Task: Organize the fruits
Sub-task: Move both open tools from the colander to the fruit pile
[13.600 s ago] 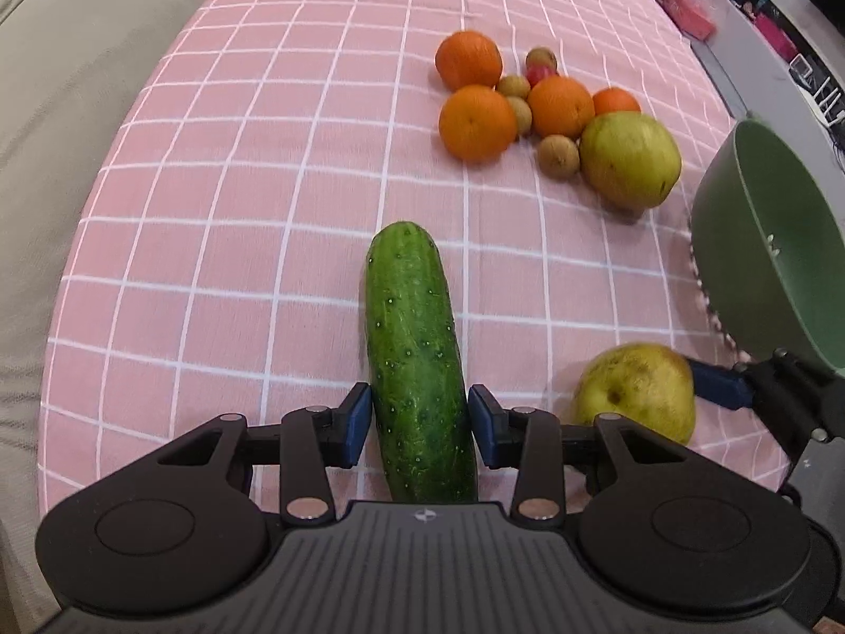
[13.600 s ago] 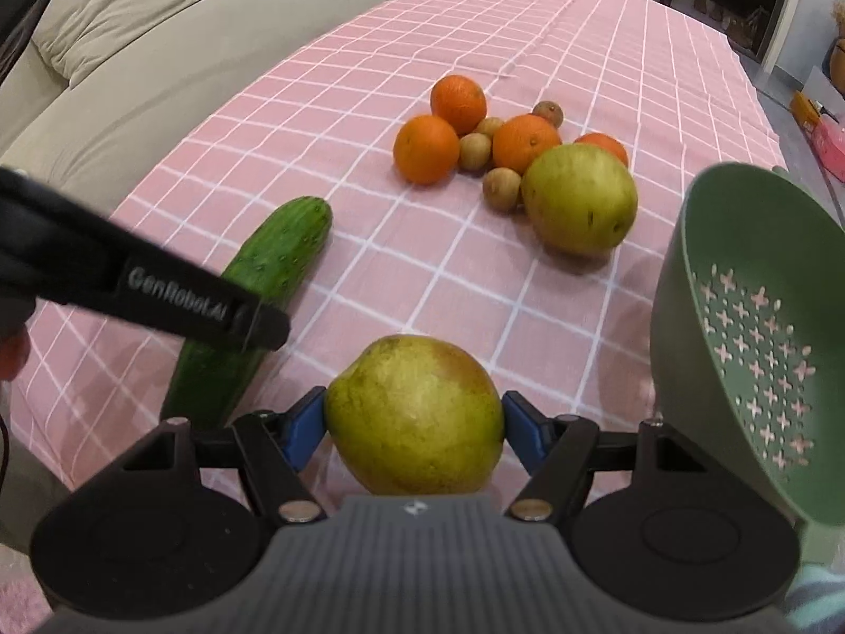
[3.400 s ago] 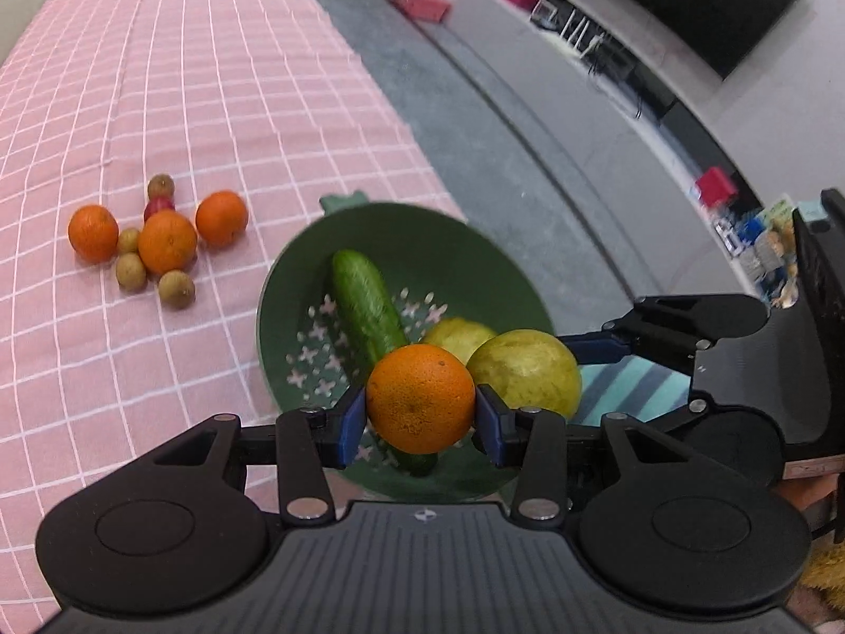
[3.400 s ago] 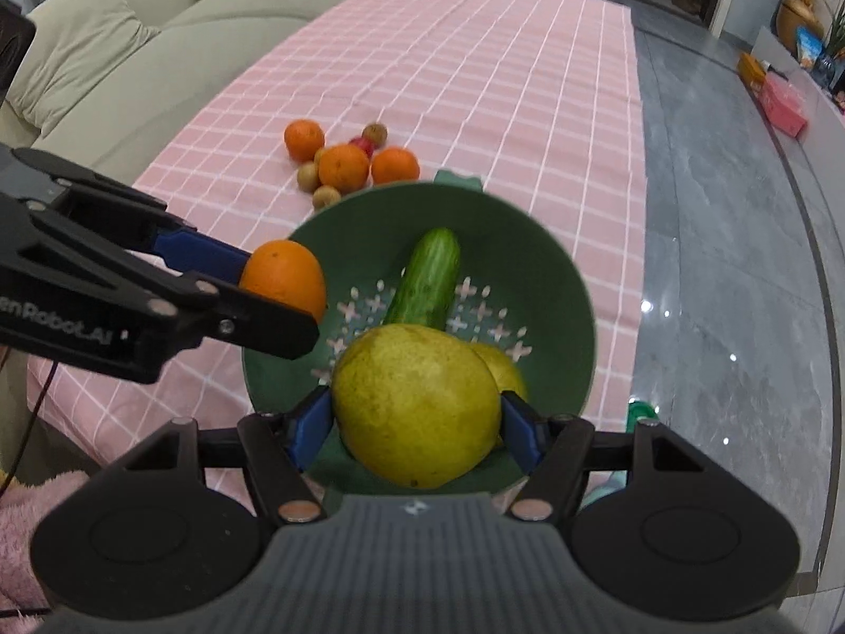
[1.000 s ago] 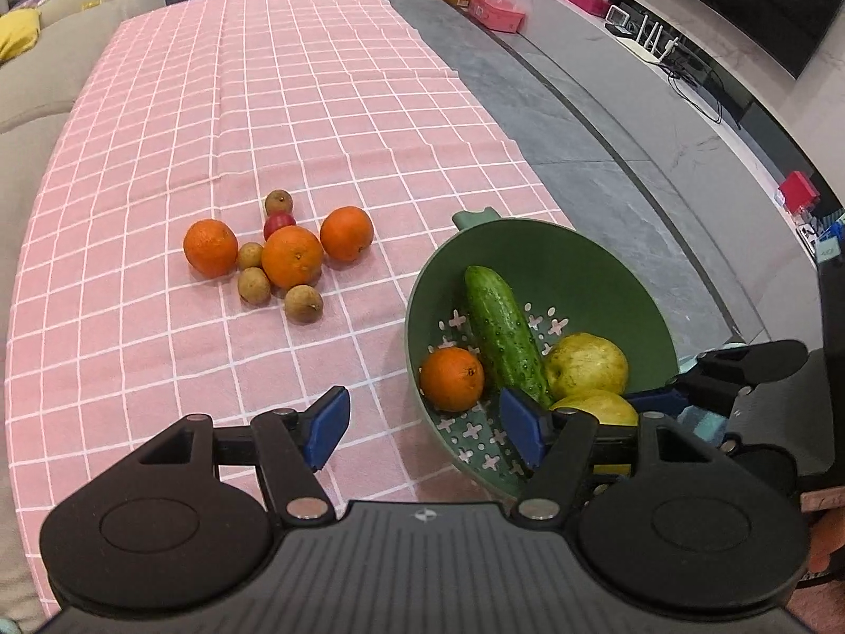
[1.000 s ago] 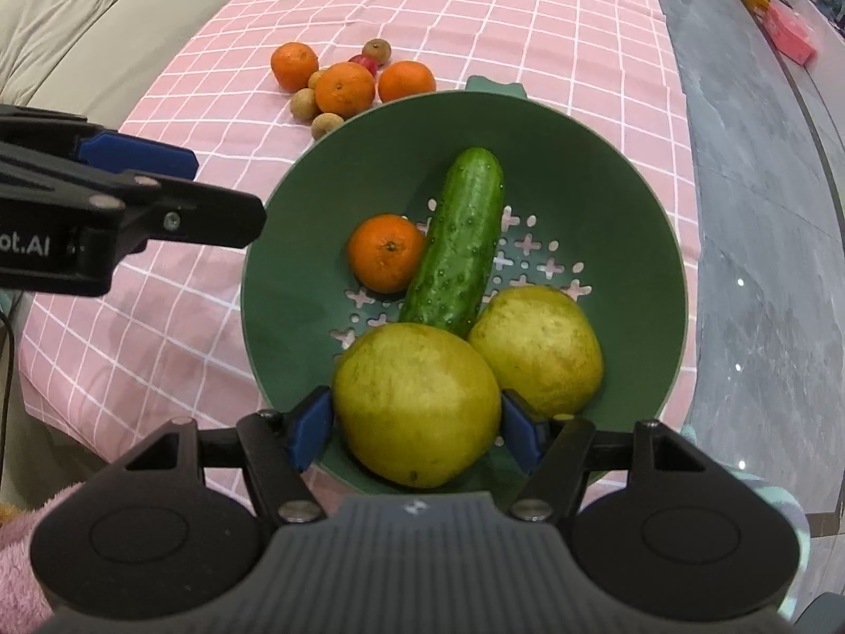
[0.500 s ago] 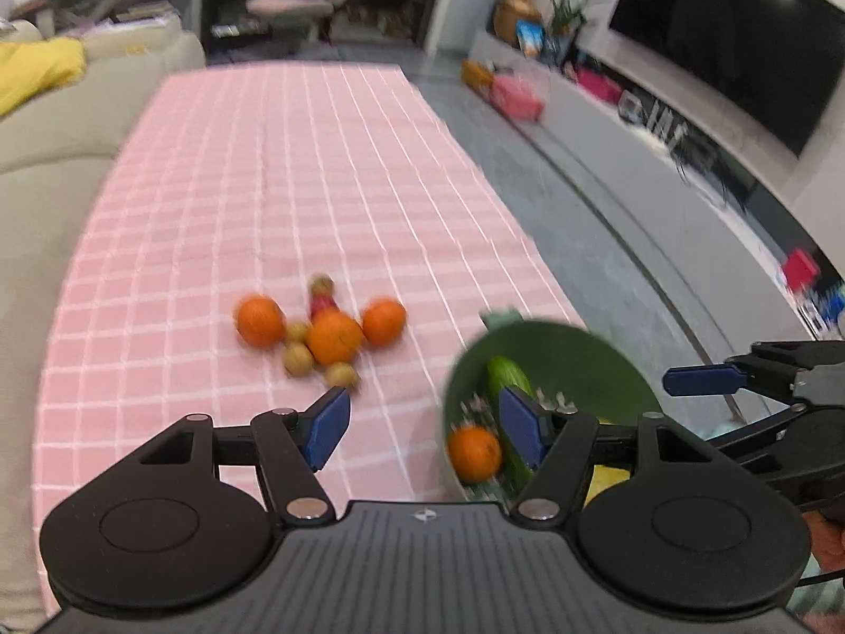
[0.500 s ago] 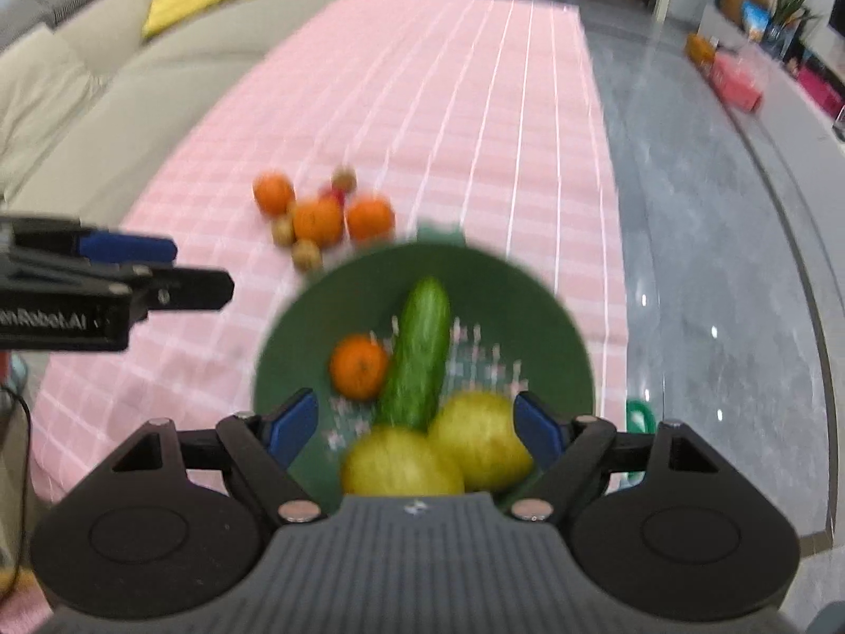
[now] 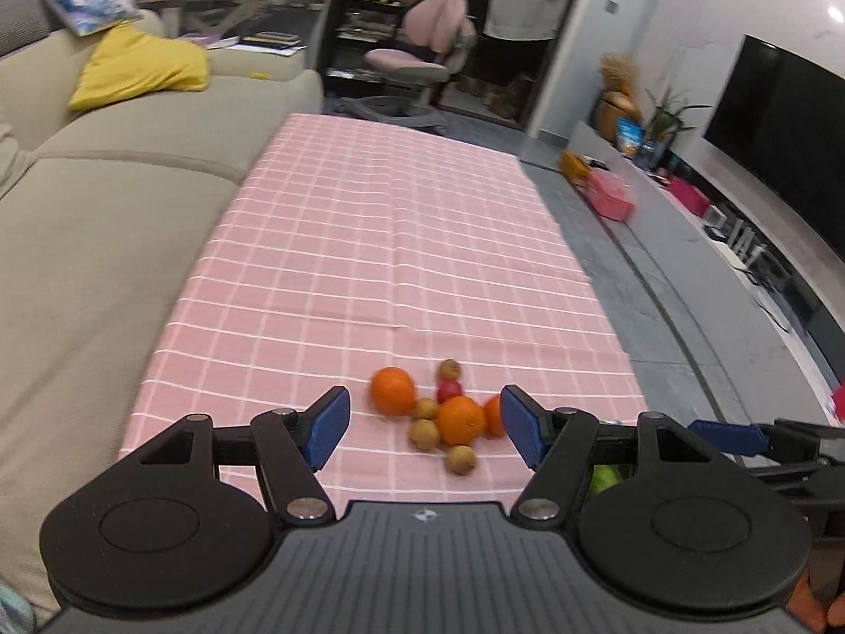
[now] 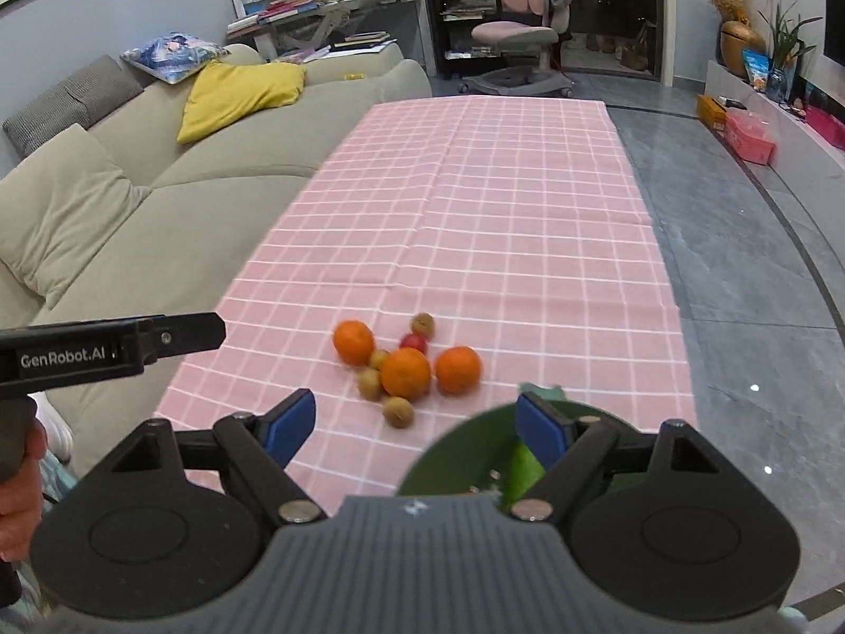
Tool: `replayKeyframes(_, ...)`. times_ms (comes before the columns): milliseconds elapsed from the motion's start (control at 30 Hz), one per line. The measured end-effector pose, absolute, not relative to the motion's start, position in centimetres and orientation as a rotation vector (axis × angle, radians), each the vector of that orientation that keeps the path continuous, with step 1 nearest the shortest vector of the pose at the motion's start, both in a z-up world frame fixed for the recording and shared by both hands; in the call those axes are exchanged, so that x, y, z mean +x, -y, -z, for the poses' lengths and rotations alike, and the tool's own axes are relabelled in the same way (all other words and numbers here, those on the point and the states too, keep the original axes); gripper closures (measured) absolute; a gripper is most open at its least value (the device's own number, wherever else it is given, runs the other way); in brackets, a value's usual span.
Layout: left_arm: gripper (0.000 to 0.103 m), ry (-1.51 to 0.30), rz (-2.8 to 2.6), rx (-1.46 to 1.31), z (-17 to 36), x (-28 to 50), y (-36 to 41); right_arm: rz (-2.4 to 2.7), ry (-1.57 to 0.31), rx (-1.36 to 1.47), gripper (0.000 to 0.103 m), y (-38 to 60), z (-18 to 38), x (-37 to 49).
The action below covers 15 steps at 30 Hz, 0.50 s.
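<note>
The left gripper is held above the near end of the pink checked tablecloth, and its two blue fingers stand wide apart with nothing between them. The right gripper is spread wide as well and holds nothing.

I take the big middle orange as the landmark. It lies on the tablecloth in a small cluster of fruit. A second orange lies to its left and a little farther from the cameras, and a third orange lies just beside it on the right. A small red fruit sits right behind the middle orange, and one small brown fruit sits behind that red one. Three more small brown fruits lie at the left and near side of the middle orange, close to it or touching it; the blur does not let me tell which.

The green colander is to the right of the middle orange and nearer to the right wrist camera, at the near edge of the cloth. The right gripper covers most of it. Something light green shows inside it, but I cannot tell what it is. The beige sofa stands well to the left of the middle orange, along the side of the cloth.
</note>
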State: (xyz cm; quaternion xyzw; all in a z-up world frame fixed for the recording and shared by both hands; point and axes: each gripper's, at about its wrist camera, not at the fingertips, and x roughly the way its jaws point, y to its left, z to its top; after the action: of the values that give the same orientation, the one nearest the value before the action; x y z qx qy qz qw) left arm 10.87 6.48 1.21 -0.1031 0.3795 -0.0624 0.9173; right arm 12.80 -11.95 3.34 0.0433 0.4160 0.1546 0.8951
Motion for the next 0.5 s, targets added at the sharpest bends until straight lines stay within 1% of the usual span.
replayKeyframes(300, 0.027, -0.841, 0.084, -0.257, 0.9, 12.7, -7.2, -0.352, -0.923, 0.013, 0.023, 8.6, -0.9, 15.6)
replayKeyframes(500, 0.029, -0.894, 0.078, -0.329, 3.3, 14.1, -7.9, -0.394, -0.939, -0.057, 0.023, 7.4, 0.9, 17.7)
